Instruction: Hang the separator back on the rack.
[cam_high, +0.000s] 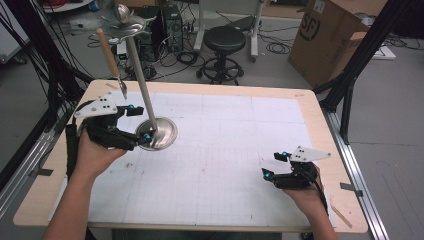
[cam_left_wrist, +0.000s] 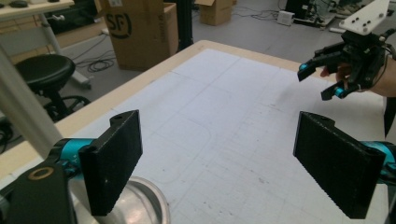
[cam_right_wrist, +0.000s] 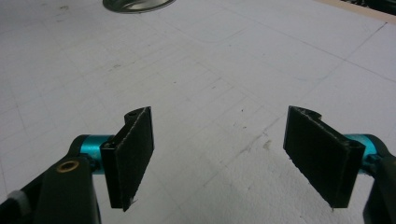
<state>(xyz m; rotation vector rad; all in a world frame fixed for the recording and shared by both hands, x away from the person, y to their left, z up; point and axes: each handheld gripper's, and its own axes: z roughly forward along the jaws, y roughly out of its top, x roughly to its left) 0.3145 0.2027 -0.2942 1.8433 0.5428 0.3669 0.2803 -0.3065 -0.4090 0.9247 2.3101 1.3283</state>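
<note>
Left gripper jaws apart, straddling the stand base near the table's left edge; centre on the pole before closing. Right gripper apart, empty, near the right edge.

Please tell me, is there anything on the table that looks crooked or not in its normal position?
Yes. The metal stand leans: its pole tilts away from its round base toward the table's far left corner. A wooden-handled tool hangs slanted from its top. The left gripper, jaws open, is at the base.

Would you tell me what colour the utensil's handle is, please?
Light brown wood; the utensil's handle hangs from the metal stand, clearest in the high view.
</note>
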